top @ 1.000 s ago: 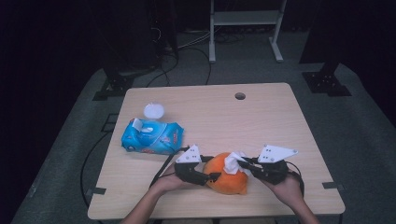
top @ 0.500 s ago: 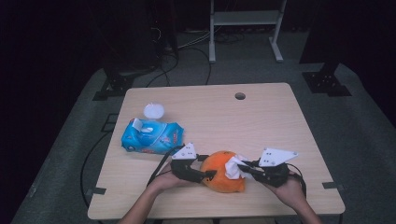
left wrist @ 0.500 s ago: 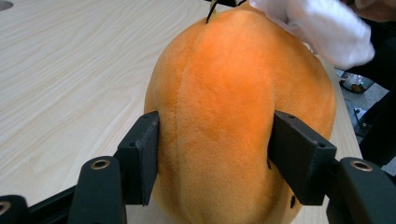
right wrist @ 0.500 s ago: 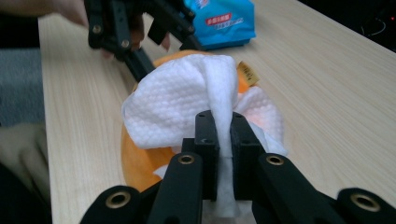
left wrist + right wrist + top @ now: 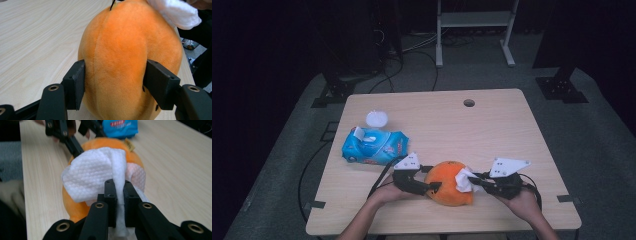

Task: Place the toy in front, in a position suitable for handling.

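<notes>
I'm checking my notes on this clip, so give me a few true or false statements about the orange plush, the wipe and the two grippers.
1. The left gripper clamps the orange plush. True.
2. The right gripper is open and holds nothing. False: it is shut on the white wipe.
3. The wipe lies against the plush. True.
4. The blue wipe pack sits on the plush. False: it lies apart on the table, beyond the left gripper.
5. A white lid lies beyond the pack. True.
</notes>
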